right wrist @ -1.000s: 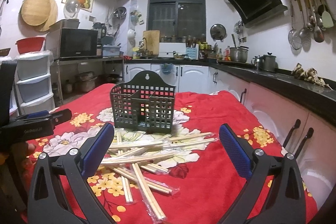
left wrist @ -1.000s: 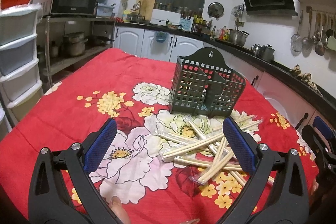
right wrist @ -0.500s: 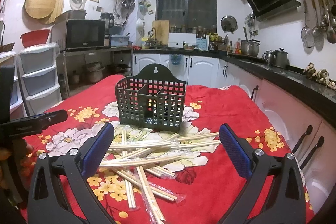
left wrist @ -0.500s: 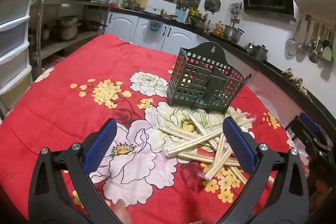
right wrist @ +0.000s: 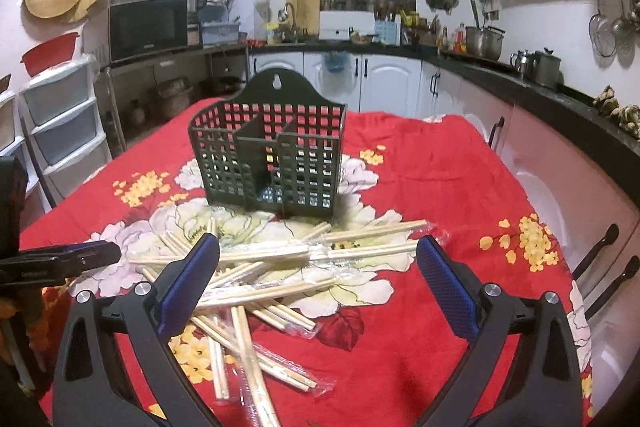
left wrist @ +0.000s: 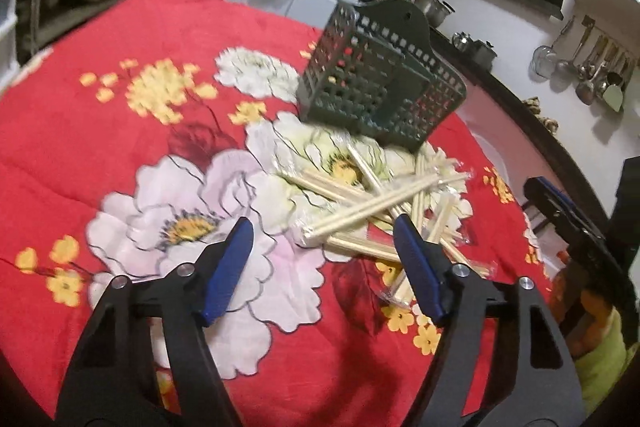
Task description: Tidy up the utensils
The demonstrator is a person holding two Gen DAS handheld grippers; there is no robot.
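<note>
Chopsticks [left wrist: 372,203]: tangled pile, 6 o'clock of basket [right wrist: 272,155].
Left tongs [left wrist: 324,259]: closing, nothing held.
Right tongs [right wrist: 318,281]: wide, empty.
Risk: slippery wrappers, several sticks snagging together.

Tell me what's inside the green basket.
Through the green basket's lattice walls, only a dark divider shows; no chopsticks are inside. The floor of its rear compartments is hidden by the divider.

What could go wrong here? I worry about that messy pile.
The wrapped chopsticks lie crossed, so the closing left gripper, nothing between its jaws yet, may snag several pairs or only slippery wrapper. The light green holder stands close behind and could tip if bumped.
</note>
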